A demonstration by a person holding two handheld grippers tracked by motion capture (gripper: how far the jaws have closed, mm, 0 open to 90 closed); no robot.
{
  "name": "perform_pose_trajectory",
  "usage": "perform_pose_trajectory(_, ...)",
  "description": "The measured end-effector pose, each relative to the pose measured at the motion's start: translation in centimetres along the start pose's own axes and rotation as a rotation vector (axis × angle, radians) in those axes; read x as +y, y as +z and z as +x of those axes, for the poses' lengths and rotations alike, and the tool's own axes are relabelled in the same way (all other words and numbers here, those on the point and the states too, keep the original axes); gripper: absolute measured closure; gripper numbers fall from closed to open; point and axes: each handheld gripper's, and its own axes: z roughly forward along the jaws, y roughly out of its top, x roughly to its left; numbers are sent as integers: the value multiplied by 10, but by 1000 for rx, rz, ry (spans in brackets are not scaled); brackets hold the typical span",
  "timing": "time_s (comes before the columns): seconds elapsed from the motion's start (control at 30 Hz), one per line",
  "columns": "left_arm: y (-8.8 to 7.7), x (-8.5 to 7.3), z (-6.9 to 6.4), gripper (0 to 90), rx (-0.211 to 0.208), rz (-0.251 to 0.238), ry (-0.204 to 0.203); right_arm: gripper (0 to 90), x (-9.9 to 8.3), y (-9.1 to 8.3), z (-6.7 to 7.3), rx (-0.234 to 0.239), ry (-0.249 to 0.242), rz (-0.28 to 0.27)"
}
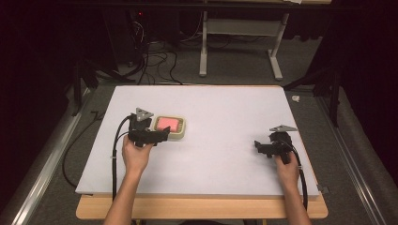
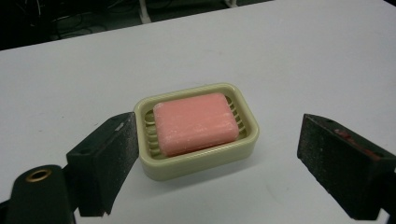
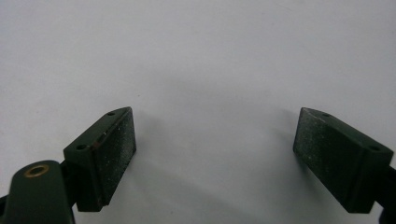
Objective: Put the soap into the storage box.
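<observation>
A pink bar of soap [image 2: 195, 122] lies in a cream soap dish [image 2: 201, 161] on the white table top [image 1: 216, 108]. In the high view the soap [image 1: 167, 123] and dish [image 1: 180, 136] sit left of the table's middle. My left gripper [image 1: 163, 135] is at the dish's near left side, open, its jaws spread wider than the dish, with the dish just ahead of them in the left gripper view [image 2: 217, 163]. My right gripper [image 1: 259, 146] hovers open over bare table at the right, nothing between its jaws [image 3: 215, 154].
The white board rests on a wooden table whose edge [image 1: 202, 208] runs along the front. Behind the table are cables [image 1: 155, 61] on the floor and a white table frame [image 1: 239, 42]. A small white object [image 1: 296, 98] lies off the board's back right corner.
</observation>
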Motion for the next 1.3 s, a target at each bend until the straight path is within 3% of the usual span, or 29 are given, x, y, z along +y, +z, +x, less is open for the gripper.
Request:
perform_pose_trajectory(0.77,-31,-18,3,139,-22,-44,-6,136,0,0,0,0,0,0)
perform_pose_trajectory(1.3,-42,-33,5,139,-29,-64,-14,136,0,0,0,0,0,0)
